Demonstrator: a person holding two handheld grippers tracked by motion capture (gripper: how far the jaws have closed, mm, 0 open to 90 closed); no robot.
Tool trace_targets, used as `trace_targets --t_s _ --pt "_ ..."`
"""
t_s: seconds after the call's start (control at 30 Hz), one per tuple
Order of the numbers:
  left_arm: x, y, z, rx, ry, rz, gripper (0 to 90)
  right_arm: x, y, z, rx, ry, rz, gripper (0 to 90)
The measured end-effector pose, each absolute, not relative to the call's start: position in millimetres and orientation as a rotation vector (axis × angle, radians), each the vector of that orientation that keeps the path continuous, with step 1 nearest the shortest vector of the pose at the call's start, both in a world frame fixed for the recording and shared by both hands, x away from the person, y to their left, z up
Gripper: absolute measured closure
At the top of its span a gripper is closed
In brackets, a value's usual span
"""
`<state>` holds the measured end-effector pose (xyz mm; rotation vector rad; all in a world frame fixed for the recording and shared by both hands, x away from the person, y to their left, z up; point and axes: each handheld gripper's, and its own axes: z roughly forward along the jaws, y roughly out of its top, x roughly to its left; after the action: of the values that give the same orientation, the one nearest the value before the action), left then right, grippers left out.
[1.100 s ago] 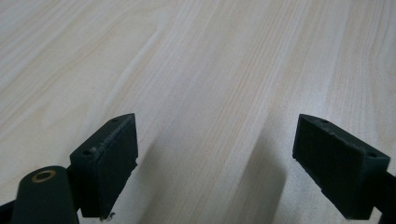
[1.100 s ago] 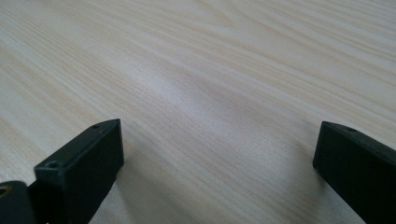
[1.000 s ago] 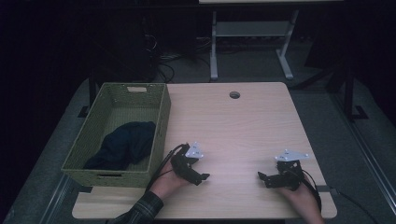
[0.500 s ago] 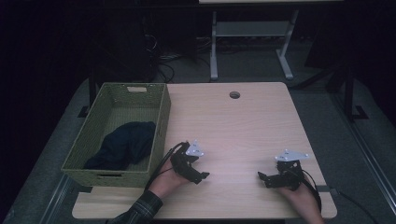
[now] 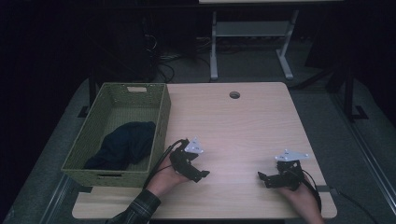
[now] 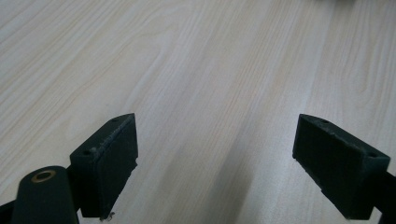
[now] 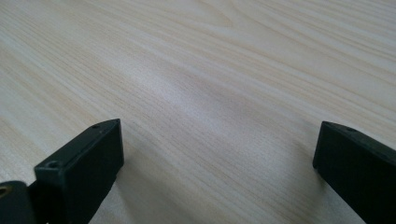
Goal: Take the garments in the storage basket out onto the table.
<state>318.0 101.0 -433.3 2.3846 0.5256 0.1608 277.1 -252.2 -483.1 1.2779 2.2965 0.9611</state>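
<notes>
Item: dark cloth (image 5: 122,145), crumpled, lying inside the green woven basket (image 5: 161,122) at the left side of the bench (image 5: 243,126); it is heaped toward the near half of the basket, its far end reaching about the middle. No other loose thing is seen on the bench apart from a round cable hole (image 5: 234,94) near the far edge.

Left tongs (image 5: 198,175): held low over the near bench, just right of the basket's near right corner, pointed to the right and away from the cloth. Jaws stand wide apart in the left gripper view, bare wood between them; nothing is gripped.

Right tongs (image 5: 262,177): held low near the near right corner of the bench, well apart from the basket. Jaws likewise spread wide in the right gripper view, nothing between them.

Step judged in hand: the cloth is to be reached for, most likely by the left tongs, these being nearest.

Handling notes: the left tongs should be lifted above the basket wall before being carried across, so the rim is not struck. Jaws are best kept spread until set over a raised fold, then closed on a thick bunch, not a thin edge. Woven floor and wall are to be avoided by the tips. A straight upward lift is advised, since soft cloth may drag on the rim
</notes>
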Motion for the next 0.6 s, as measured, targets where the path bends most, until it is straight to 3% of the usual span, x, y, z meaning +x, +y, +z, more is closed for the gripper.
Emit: trace_targets --t_s 0.6 --pt "320 102 -417 2.373 0.537 0.131 13.9 277 -252 -483 1.279 2.295 0.963 1.4"
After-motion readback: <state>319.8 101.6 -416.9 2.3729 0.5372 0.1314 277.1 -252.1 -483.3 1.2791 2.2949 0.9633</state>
